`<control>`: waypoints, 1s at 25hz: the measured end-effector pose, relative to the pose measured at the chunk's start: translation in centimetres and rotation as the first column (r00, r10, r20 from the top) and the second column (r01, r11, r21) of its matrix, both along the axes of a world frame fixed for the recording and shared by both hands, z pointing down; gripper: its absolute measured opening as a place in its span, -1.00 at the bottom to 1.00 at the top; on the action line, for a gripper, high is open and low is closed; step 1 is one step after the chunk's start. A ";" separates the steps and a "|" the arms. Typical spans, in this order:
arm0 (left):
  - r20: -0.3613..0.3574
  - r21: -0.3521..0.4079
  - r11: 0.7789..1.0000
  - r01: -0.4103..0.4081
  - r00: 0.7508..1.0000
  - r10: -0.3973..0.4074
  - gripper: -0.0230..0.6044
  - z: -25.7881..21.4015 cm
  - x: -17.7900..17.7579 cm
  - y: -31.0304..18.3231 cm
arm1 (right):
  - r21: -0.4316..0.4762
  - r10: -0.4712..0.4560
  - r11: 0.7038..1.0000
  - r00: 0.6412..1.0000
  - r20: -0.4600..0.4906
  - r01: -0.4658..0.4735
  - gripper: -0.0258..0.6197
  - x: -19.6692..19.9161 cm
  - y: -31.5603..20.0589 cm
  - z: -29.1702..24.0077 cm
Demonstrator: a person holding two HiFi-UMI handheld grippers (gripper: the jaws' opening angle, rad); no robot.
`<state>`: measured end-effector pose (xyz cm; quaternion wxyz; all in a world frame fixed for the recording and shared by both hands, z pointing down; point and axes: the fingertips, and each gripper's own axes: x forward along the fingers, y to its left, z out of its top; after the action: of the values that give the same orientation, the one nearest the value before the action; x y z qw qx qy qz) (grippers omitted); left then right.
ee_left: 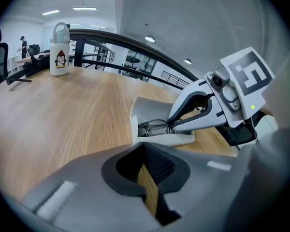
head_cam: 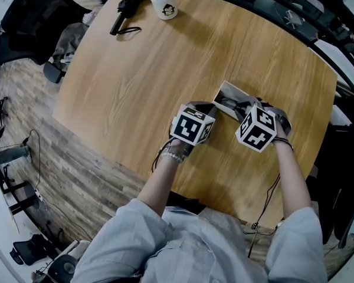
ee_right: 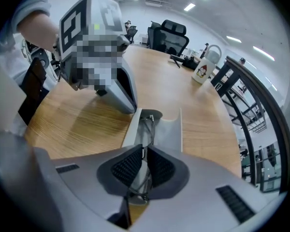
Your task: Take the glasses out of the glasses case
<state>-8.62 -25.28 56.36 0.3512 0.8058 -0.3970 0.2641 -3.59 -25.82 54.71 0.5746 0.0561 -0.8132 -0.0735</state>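
Far to my left on the wooden table [head_cam: 165,69] lies some black gear with a strap [head_cam: 125,5]. Just right of it stands a white bottle [head_cam: 163,2] with a penguin picture, upright and capped (what it holds I cannot see).

My left gripper [ee_left: 146,151] comes next. Its pads are pressed together at the tips with nothing between them, and only a sliver of wood shows behind. It points slantwise down at the table, with its tip just beside one short end of the glasses case [ee_left: 165,139]. I cannot tell whether it touches.

The case is pale grey and lies open. From above, its long axis runs from upper left to lower right between my two grippers. The lid [ee_left: 148,106] stands up along the far long side, with its bare inside towards my left gripper.

The glasses [ee_left: 154,127] are in the tray. They have a thin dark wire frame, and their long axis lies along the length of the case, so in the right gripper view they run straight away from me.

My right gripper [ee_right: 145,153] points steeply down into the tray from the case's other end. Its ribbed pads are closed on the near end of the frame, and the wire passes between them.
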 end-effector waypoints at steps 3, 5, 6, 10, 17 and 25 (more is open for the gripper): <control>0.001 0.001 1.000 0.000 1.000 0.000 -0.91 0.1 0.0 0.0 | 0.033 0.014 0.999 1.000 0.007 -0.015 -0.86 -0.1 -0.2 0.0; 0.001 0.000 1.000 0.002 1.000 -0.002 -0.91 0.1 -0.1 0.0 | 0.045 0.031 0.998 0.999 0.022 -0.032 -0.87 -0.1 -0.2 0.0; 0.001 -0.001 1.000 0.003 1.000 -0.003 -0.91 0.1 -0.1 0.0 | 0.050 0.039 0.998 0.999 0.032 -0.041 -0.87 -0.1 -0.2 -0.1; -0.008 -0.004 1.000 0.010 1.000 -0.010 -0.91 0.0 -0.1 -0.1 | 0.069 0.078 0.994 0.995 0.070 -0.082 -0.88 0.3 -0.2 -0.7; -0.007 -0.003 1.000 0.013 1.000 -0.013 -0.91 0.0 -0.2 -0.1 | 0.104 0.095 0.989 0.991 0.095 -0.105 -0.88 0.3 -0.1 -1.7; -0.005 -0.004 1.000 0.009 1.000 -0.009 -0.91 0.1 -0.2 -0.1 | 0.138 0.110 0.982 0.987 0.119 -0.127 -0.88 0.4 -0.1 -3.5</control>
<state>-8.85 -25.35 56.42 0.3547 0.8041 -0.3992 0.2613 -3.18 -25.91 51.19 0.5262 0.1500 -0.8317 -0.0947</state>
